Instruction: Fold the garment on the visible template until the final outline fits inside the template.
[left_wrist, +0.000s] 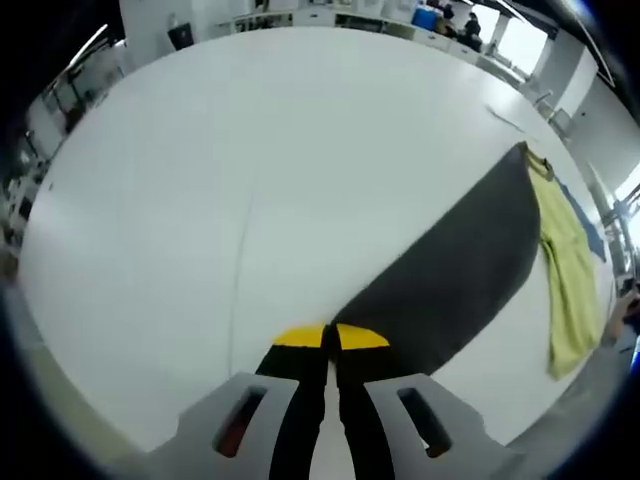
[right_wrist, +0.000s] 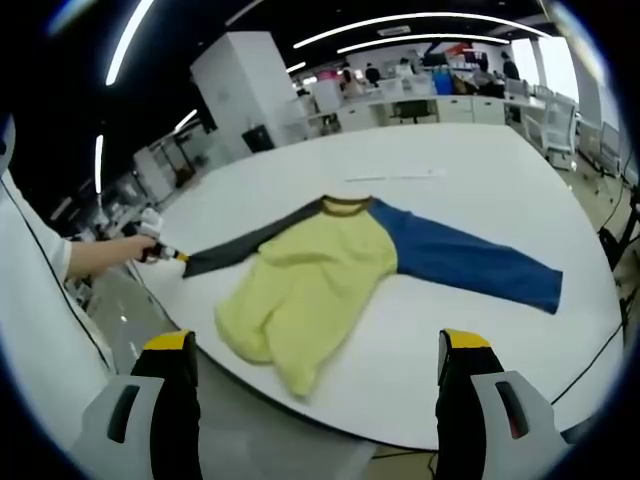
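Surface: white round table (right_wrist: 480, 180).
Left gripper (left_wrist: 330, 338): clamped on long-sleeved yellow shirt's (right_wrist: 310, 285) grey sleeve (left_wrist: 460, 270), pulling it taut for folding.
Right gripper (right_wrist: 315, 350): wide, unloaded.

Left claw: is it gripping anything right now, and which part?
Yes. The left claw is shut on the cuff end of the shirt's grey sleeve. The right claw is open and holds nothing.

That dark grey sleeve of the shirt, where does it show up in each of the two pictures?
Left gripper view: the grey sleeve runs from the shut left gripper at bottom centre up to the right, ending at the yellow body.
Right gripper view: the sleeve lies left of centre, stretched towards the left gripper.
Shared landmark: the white table.
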